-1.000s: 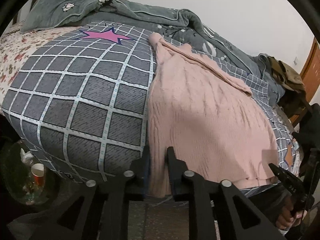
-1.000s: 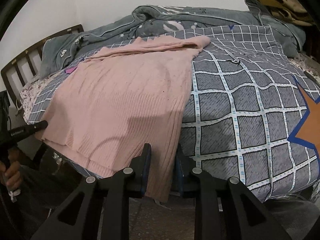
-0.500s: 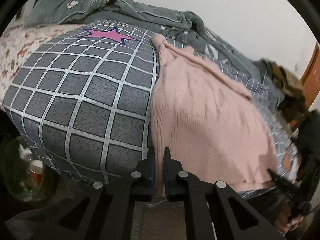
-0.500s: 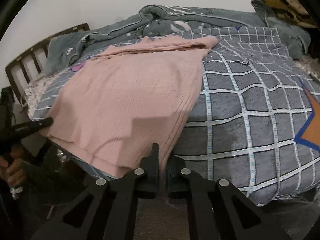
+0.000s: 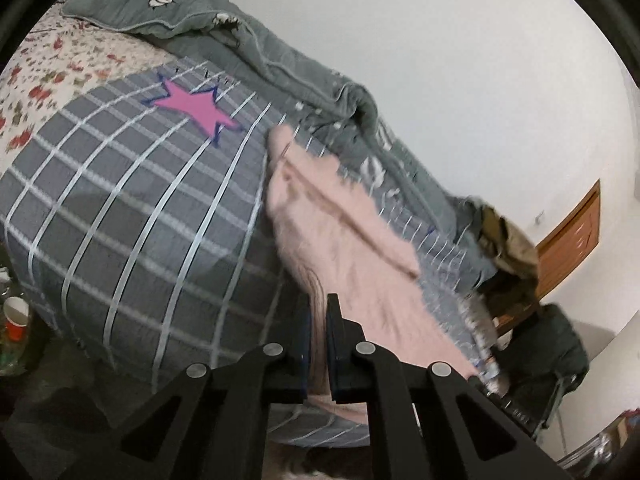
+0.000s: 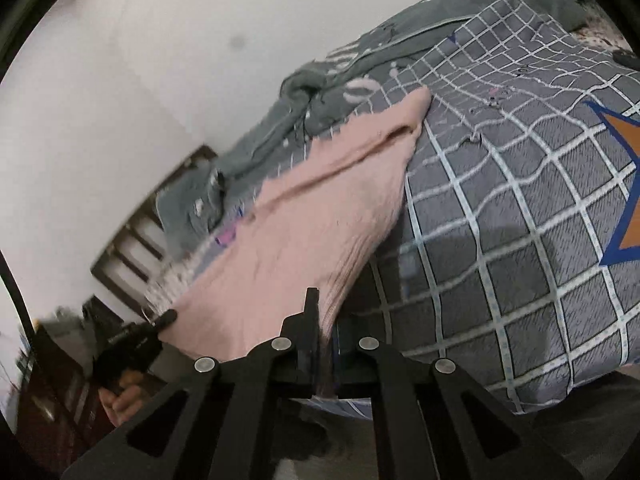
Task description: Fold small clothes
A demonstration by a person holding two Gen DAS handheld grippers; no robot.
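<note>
Left gripper (image 5: 319, 320) sits low in the centre of its frame, fingers pointing up the picture, and the jaws are pinched tight on the hem of the pink sweater (image 5: 344, 236) — a strip of ribbed knit runs straight down between the two pads. The camera is tipped, so the bed slants from upper left to lower right. From the clamp, the sweater stretches up and away toward the middle of the frame, lying on the grey checked bedspread (image 5: 132, 216), with its far end bunched just beside the grey-green blanket (image 5: 280, 56). A pink star (image 5: 192, 106) is printed on the bedspread up in the upper left, well apart from the sweater.

Over to the right wrist view: the right gripper (image 6: 324, 320) is also bottom centre, closed on the other hem corner of the sweater (image 6: 312, 216), pink cloth squeezed in the narrow slot between its jaws. This frame tilts the opposite way, the bed rising toward the upper right. The hem edge runs left from this clamp to the far-left lower part of the picture, where the other gripper's tip (image 6: 166, 316) bites the cloth, with a bare hand (image 6: 120, 398) wrapped round its handle below. An orange star (image 6: 624, 184) shows at the right edge, and a dark slatted headboard (image 6: 132, 248) at mid left.
</note>
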